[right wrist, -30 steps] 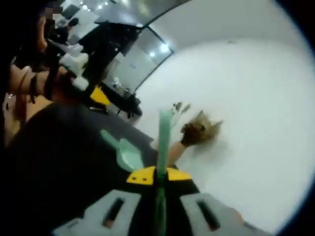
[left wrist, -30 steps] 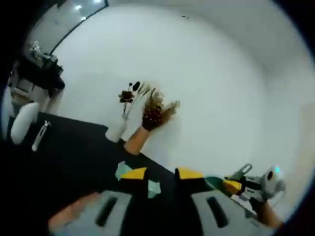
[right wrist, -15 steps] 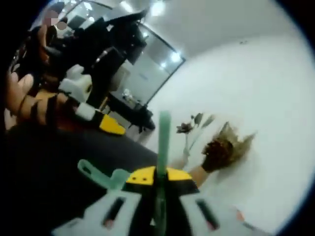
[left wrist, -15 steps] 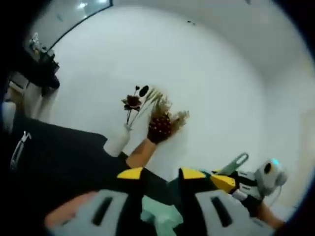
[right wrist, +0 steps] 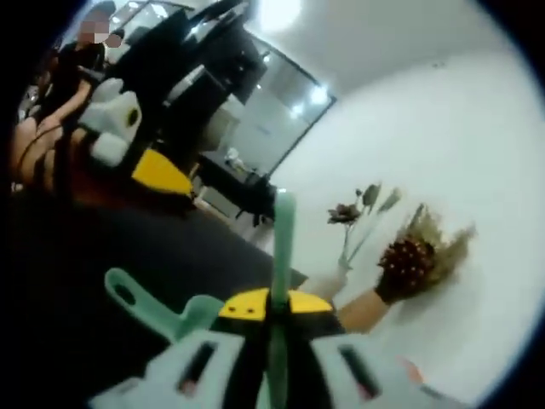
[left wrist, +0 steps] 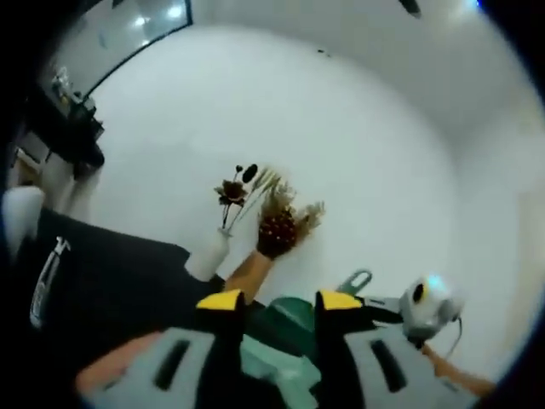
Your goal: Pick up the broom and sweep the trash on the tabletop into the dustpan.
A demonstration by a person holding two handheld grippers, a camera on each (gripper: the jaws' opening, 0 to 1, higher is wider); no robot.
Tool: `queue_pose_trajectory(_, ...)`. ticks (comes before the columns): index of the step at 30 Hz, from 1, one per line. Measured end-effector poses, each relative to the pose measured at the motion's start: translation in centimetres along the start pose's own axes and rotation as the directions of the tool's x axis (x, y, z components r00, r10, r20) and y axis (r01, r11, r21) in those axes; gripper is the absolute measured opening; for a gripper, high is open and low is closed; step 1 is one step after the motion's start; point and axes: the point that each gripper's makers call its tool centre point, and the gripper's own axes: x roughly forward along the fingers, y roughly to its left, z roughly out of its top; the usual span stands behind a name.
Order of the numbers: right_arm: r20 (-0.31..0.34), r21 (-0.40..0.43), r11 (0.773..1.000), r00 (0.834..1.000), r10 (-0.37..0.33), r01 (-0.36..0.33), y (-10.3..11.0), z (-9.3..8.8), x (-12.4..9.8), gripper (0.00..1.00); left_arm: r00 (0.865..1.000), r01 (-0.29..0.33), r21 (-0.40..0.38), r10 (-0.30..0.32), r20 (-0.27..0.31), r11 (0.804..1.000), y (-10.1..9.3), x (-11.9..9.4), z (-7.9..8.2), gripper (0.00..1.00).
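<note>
My right gripper (right wrist: pixel 268 305) is shut on the green broom handle (right wrist: pixel 282 247), which rises straight up between its yellow-tipped jaws. In the left gripper view the right gripper (left wrist: pixel 379 307) comes in from the right, and the handle's looped end (left wrist: pixel 353 281) sticks out of it. My left gripper (left wrist: pixel 279 300) stands open. The green dustpan (left wrist: pixel 277 362) lies between its jaws; I cannot tell whether they touch it. In the right gripper view the dustpan (right wrist: pixel 197 312) sits low left with its looped handle (right wrist: pixel 121 287) over the black table (right wrist: pixel 128 243). The left gripper (right wrist: pixel 160 175) is up left.
At the table's far edge, against a white wall, stand a white vase of dried flowers (left wrist: pixel 209 251) (right wrist: pixel 328 283) and a brown bouquet (left wrist: pixel 277 228) (right wrist: pixel 409 262). A white pen-like object (left wrist: pixel 47 281) lies on the table's left part. Dark furniture and glass fill the far left.
Both views have tilted up and shifted. The left jaws have spread a little, and the dustpan now sits between them. The right gripper with the broom has come closer to the left one.
</note>
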Motion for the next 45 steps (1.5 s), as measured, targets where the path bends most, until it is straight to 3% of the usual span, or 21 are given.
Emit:
queue_pose_trajectory(5,-0.009,-0.038,0.999,1.000,0.016,-0.016,0.4,-0.5,0.0,0.07,1.000,0.001,0.005,-0.001,-0.022,1.000,-0.1,0.1,-0.6,0.35)
queue_pose_trajectory(14,0.005,-0.023,0.999,1.000,0.023,-0.023,0.0,-0.9,0.1,0.07,0.999,-0.002,0.005,0.002,-0.035,1.000,-0.1,0.1,-1.0,0.34)
queue_pose_trajectory(18,0.015,-0.073,0.997,1.000,0.010,-0.009,-0.1,-1.1,0.3,0.06,0.999,0.002,0.004,-0.002,-0.049,1.000,-0.1,0.1,-1.3,0.34)
queue_pose_trajectory(24,0.005,-0.078,0.995,0.998,0.067,-0.066,1.1,-2.0,0.8,0.06,0.999,0.003,0.009,-0.002,-0.050,1.000,-0.1,0.2,-1.3,0.34)
queue_pose_trajectory(32,0.031,-0.059,0.994,0.995,0.096,-0.094,1.2,-2.1,0.7,0.07,0.999,0.008,0.010,-0.008,-0.048,1.000,-0.2,0.2,-1.2,0.33)
queue_pose_trajectory(45,0.009,-0.102,0.987,0.992,0.123,-0.121,2.1,-3.1,1.4,0.07,0.997,0.029,0.061,-0.024,-0.071,0.998,-0.9,0.5,-1.6,0.33)
